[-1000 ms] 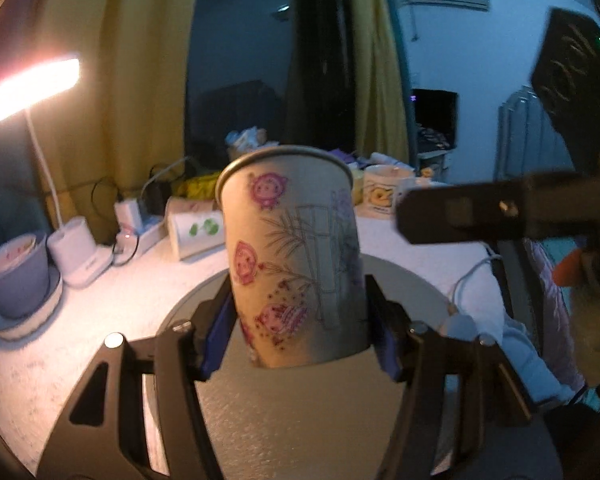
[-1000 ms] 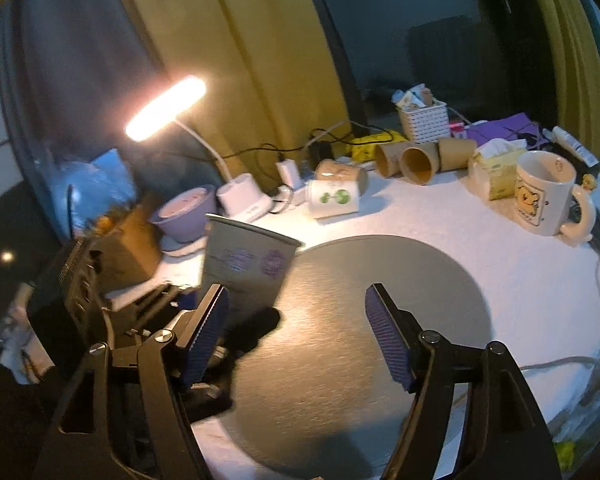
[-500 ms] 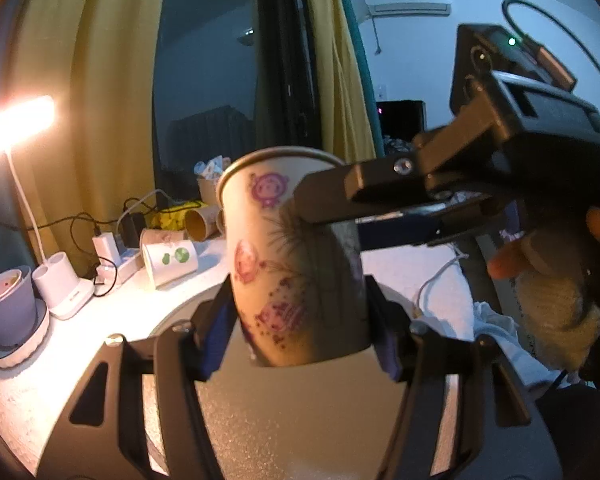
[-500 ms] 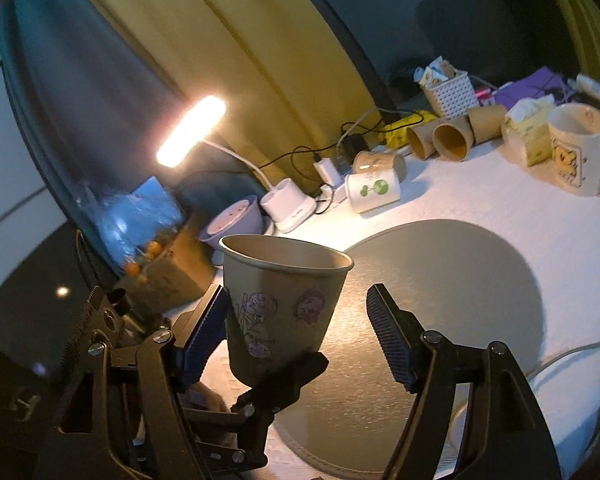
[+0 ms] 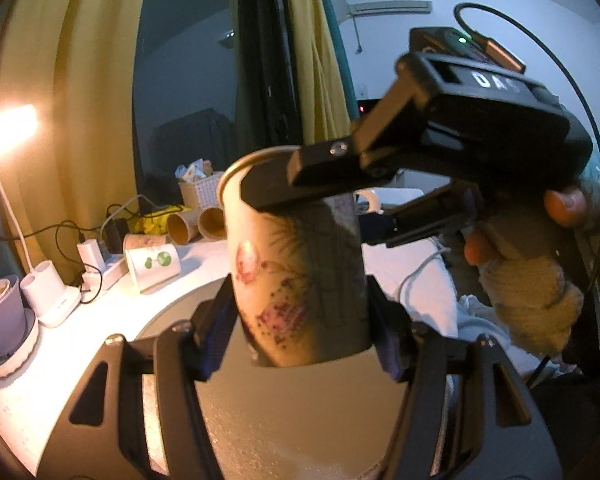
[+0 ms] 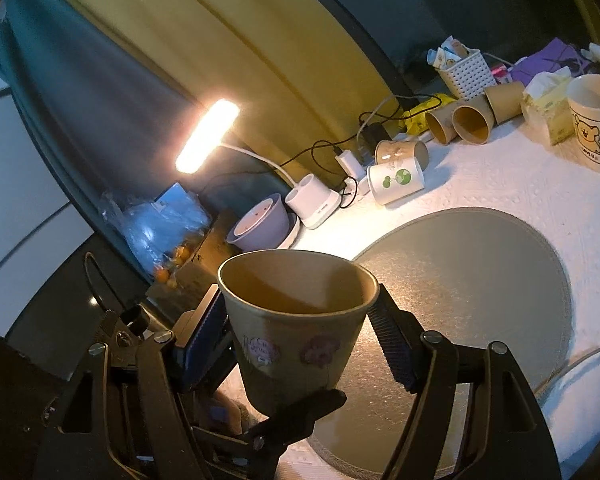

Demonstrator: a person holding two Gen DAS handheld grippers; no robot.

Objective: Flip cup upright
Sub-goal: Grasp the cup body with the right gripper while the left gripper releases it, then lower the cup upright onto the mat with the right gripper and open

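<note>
The paper cup [image 5: 300, 276] is held mouth-up in the air above the round grey mat [image 6: 472, 280], clear of the worktop [image 6: 540, 192]. The left hand-held gripper [image 5: 300, 316] is closed on its lower half, one blue pad pressed to each side of the wall. The right hand-held gripper [image 6: 300, 328] has come in higher up: in its own view its two fingers stand at about 9 and 3 o'clock of the cup's rim, close against it. Whether they are already squeezing or just bracketing the wall I cannot tell; they are narrowed to roughly the cup's width. In the left view one right finger crosses in front of the rim at about 1 o'clock.

My reading is that the turning is done and this is a hand-over or a steadying before set-down. Next the cup needs lowering straight onto the mat, base flat, with only one gripper letting go at a time. Thin paper will buckle if both squeeze hard, and a tilted release could tip it over again.

Spare cups [image 6: 396, 178] lie on their sides at the far edge beside the desk lamp [image 6: 208, 136].
</note>
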